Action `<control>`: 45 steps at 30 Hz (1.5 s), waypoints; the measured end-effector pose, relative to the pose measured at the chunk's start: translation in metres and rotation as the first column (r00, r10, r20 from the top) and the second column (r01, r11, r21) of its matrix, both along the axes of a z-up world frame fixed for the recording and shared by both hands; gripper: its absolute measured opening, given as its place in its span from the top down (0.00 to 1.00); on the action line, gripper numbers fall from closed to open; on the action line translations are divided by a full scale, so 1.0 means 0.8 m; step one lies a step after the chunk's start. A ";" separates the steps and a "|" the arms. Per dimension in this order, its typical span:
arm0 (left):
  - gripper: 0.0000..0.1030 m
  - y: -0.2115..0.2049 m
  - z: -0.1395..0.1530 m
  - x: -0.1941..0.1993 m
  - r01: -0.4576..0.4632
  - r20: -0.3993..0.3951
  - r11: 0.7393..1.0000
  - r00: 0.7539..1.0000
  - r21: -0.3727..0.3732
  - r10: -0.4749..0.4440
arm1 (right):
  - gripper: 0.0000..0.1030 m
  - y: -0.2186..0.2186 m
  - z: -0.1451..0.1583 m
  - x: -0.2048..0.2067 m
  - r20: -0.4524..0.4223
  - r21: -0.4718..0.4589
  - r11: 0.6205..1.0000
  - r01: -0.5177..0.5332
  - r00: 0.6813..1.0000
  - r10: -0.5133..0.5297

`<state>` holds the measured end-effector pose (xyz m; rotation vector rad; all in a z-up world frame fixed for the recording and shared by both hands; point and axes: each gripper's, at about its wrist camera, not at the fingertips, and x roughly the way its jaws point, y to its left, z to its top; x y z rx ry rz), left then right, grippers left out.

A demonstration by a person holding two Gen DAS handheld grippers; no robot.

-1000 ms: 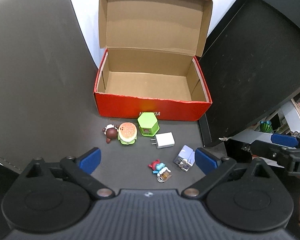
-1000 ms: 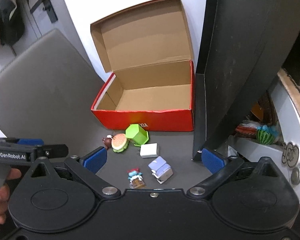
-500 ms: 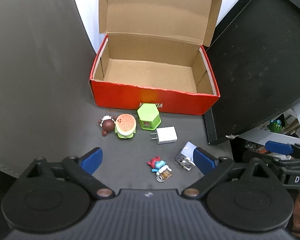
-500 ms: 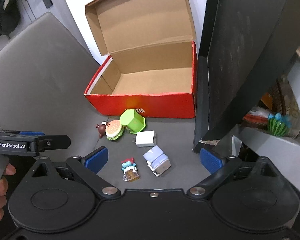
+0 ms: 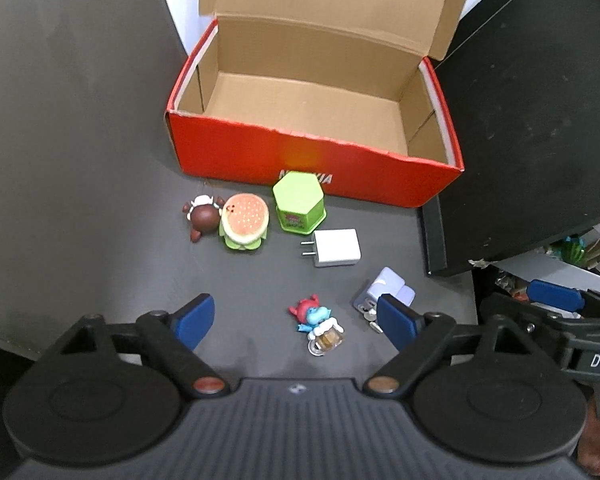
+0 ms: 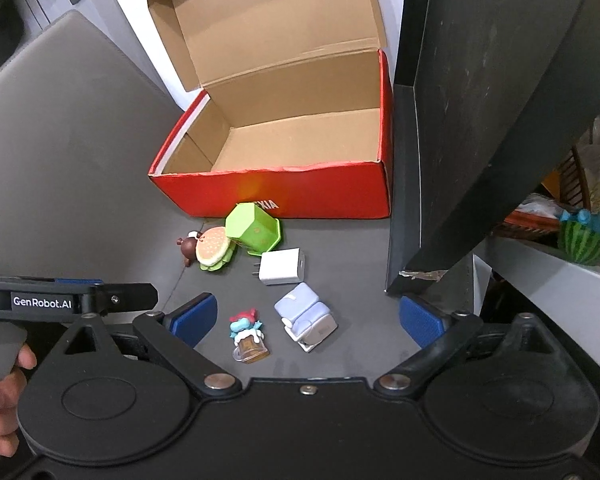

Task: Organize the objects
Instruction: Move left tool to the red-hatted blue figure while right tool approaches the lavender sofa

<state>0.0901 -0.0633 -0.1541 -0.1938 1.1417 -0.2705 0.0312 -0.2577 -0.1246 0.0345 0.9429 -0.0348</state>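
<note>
Through the left wrist camera we have come lower and closer over the last second: the open red box [image 5: 312,156] and the loose toys now fill more of the view, and our left gripper [image 5: 296,318], jaws wide and empty, frames the small red-and-blue figure [image 5: 318,322], so we judge a first pick is near. Through the right wrist camera the right gripper [image 6: 308,318], equally wide and empty, has likewise closed in, with the lilac toy [image 6: 306,316] between its fingers and the white charger [image 6: 282,267] just beyond, nothing yet in the box.

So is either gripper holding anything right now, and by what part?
Nothing is held. The left gripper and the right gripper are both open, and the small toys lie loose in front of the red box.
</note>
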 end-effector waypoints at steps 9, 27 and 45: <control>0.23 -0.005 -0.036 0.022 -0.014 -0.087 1.000 0.996 -0.014 0.013 | 0.11 -0.005 -0.027 0.011 -0.010 0.009 1.000 0.005 1.000 -0.005; 0.43 -0.037 -0.111 0.049 -0.020 -0.266 0.999 0.964 -0.042 0.008 | 0.23 -0.008 -0.055 0.026 -0.069 -0.035 0.999 0.041 0.997 -0.043; 0.64 -0.057 -0.131 0.049 0.036 -0.254 0.999 0.967 0.012 -0.032 | 0.23 -0.007 -0.059 0.027 -0.068 -0.047 0.998 0.036 0.997 -0.040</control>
